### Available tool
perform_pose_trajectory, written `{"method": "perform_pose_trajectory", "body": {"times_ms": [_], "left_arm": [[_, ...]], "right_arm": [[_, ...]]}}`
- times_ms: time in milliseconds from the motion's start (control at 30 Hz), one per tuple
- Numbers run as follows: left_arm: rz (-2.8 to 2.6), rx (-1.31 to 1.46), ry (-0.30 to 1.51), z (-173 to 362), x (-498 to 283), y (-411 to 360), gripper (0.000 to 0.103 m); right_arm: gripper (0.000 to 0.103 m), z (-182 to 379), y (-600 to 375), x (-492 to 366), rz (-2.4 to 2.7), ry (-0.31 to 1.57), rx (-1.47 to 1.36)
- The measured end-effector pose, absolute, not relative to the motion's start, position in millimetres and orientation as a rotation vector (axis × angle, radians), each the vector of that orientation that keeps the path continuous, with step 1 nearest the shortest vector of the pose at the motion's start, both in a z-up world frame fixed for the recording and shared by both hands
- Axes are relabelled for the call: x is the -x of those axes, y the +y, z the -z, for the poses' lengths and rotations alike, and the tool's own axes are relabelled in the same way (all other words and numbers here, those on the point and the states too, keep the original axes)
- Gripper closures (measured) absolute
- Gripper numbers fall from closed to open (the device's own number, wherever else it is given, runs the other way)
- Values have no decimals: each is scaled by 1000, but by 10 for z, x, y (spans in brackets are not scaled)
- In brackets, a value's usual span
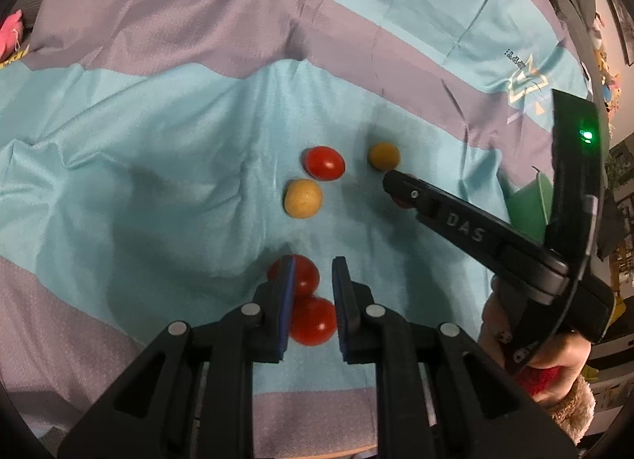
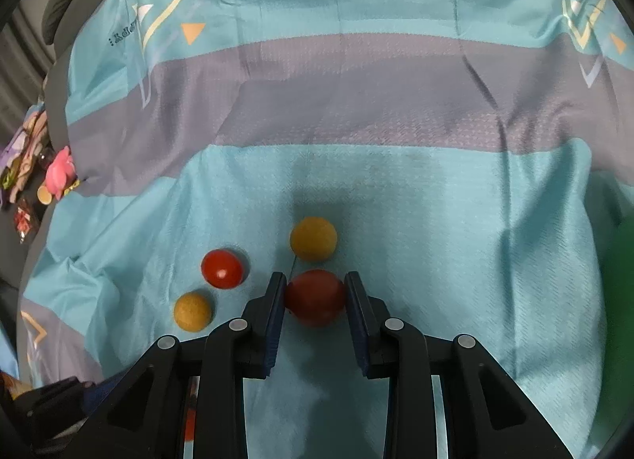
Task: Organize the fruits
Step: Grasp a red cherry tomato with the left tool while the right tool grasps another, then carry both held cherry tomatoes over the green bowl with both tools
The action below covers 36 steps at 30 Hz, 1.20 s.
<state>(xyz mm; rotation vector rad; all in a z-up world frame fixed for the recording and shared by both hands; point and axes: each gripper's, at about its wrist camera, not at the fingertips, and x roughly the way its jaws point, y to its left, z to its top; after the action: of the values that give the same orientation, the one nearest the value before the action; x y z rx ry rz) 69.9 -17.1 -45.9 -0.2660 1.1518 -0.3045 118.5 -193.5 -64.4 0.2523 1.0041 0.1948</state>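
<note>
- Your right gripper [image 2: 315, 296] is clamped on a round, dull-red fruit [image 2: 315, 297], pads touching both its sides.
- Just ahead of it lies a matte yellow fruit [image 2: 313, 239]; to its left, a glossy red fruit [image 2: 222, 268].
- Your left gripper [image 1: 313, 292] hangs apart over two shiny red fruits [image 1: 313, 320] on the teal cloth [image 1: 158, 181].

Four red fruits [image 1: 323, 163] [image 1: 303, 276] [image 1: 313, 320] [image 2: 315, 297], two yellow fruits [image 1: 303, 198] [image 1: 383, 156], one green bowl [image 1: 531, 207], two hand-held grippers [image 1: 313, 272] [image 2: 316, 284].

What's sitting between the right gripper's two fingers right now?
A red fruit sits between the right gripper's fingers, pads beside its sides, seen in the right wrist view.
</note>
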Motion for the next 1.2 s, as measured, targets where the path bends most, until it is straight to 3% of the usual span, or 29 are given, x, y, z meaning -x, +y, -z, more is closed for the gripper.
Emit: {"method": "perform_pose_trajectory", "body": {"times_ms": [267, 400, 533, 767, 1200], "left_arm": [[281, 270, 1171, 452, -703, -190, 83], [247, 236, 1190, 462, -703, -224, 73], [229, 196, 1208, 503, -730, -282, 71], [211, 232, 1257, 673, -868, -335, 71], [180, 217, 1127, 454, -813, -447, 77]], "right_arm": [[71, 524, -1979, -1086, -199, 980, -246], [71, 500, -1987, -1052, -204, 981, -246], [71, 468, -1991, -1055, -203, 981, -242], [71, 446, -2007, -1013, -205, 976, -244], [71, 287, -2095, -927, -192, 921, -244]]}}
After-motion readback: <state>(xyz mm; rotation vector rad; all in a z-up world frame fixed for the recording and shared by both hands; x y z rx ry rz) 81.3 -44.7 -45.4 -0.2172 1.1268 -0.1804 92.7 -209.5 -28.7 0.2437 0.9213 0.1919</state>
